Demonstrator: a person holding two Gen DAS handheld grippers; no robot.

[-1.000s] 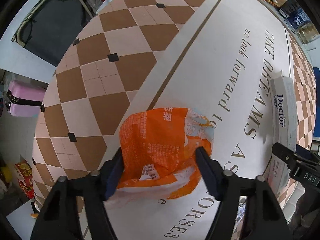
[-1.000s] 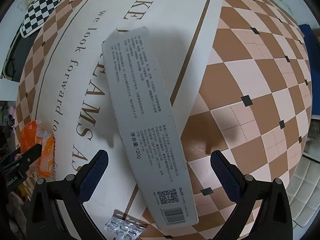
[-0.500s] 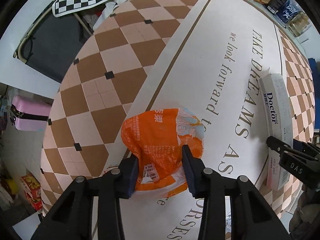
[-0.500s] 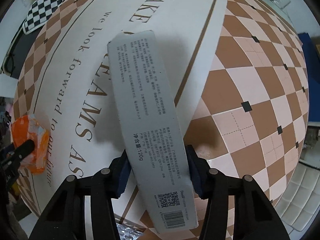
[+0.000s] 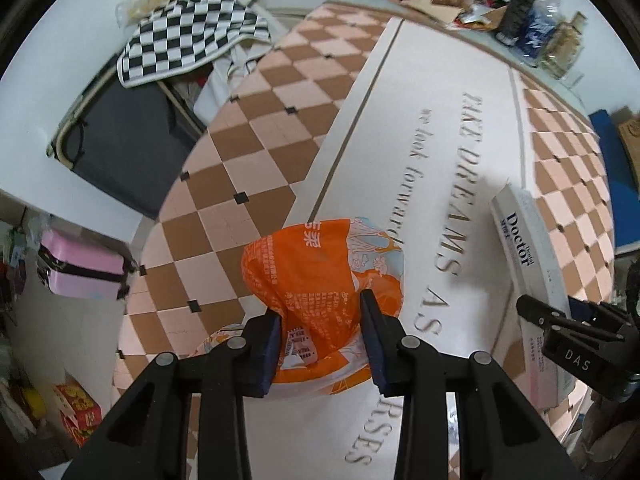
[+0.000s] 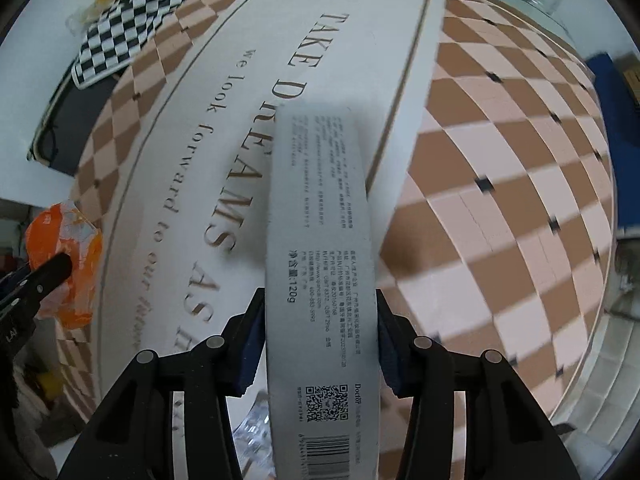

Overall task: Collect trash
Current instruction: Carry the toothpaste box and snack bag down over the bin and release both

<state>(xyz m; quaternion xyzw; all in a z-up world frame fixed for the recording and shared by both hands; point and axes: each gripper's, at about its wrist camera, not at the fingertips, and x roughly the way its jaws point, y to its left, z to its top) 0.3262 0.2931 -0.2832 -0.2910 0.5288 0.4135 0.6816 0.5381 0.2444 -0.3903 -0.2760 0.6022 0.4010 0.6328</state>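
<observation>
Trash in both grippers: left gripper (image 5: 320, 340) clamps crumpled orange plastic wrapper (image 5: 316, 276), right gripper (image 6: 320, 354) clamps long grey cardboard box (image 6: 320, 264); next, carry both to a bin.

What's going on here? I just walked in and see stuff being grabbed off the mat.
A person is collecting trash with a handheld gripper in each hand. The left gripper is shut on a crumpled orange wrapper. The right gripper is shut on a long grey toothpaste box, clamped across its width. Both pieces sit over the checkered mat with the printed lettering. No bin shows in either view.
</observation>
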